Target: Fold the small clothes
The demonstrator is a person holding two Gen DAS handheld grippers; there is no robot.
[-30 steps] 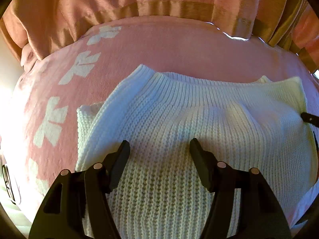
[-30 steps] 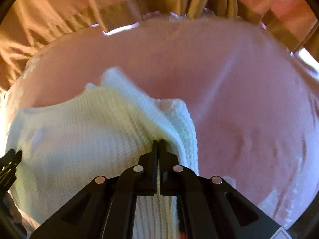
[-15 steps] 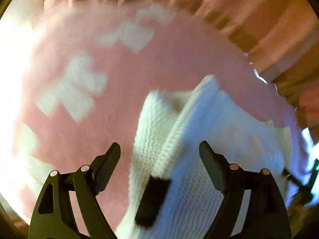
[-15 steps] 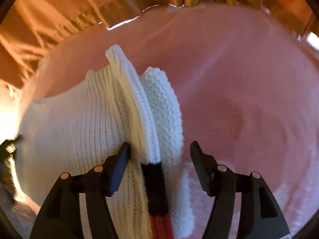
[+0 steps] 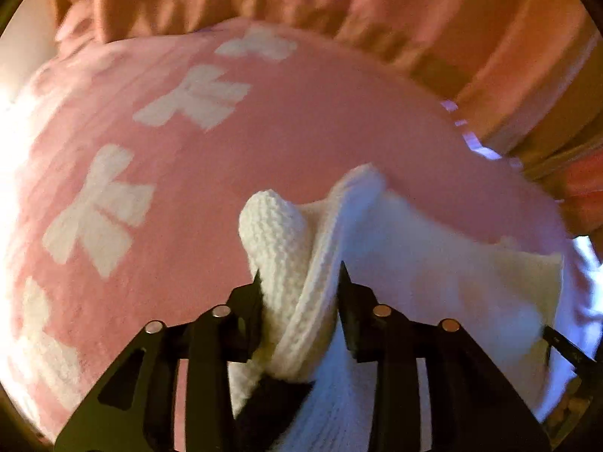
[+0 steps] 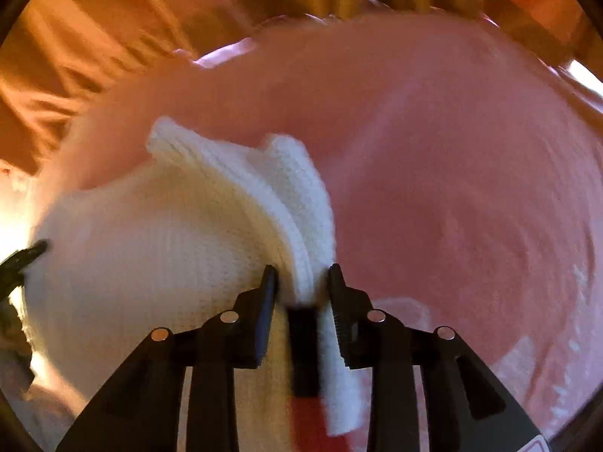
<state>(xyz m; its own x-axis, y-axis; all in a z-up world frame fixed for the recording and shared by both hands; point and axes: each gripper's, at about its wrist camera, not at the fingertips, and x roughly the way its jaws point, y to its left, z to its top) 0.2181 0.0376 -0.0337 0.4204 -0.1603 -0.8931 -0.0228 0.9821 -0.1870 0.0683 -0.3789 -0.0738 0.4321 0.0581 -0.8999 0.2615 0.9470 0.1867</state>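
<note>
- In the left wrist view, our left claw (image 5: 299,282) pinches a bunched edge of the white knit sweater (image 5: 433,275), fabric filling the gap between its fingers.
- The sweater lies on a pink blanket (image 5: 301,143) patterned with white bows (image 5: 100,207); orange-pink curtains (image 5: 377,7) hang behind it.
- In the right wrist view, our right claw (image 6: 303,280) grips the sweater's (image 6: 158,248) folded edge, layers squeezed between the fingers.
- Here the blanket (image 6: 452,150) looks plain pink and slightly rumpled, with orange curtains (image 6: 94,37) beyond and bright light at the left edge.
</note>
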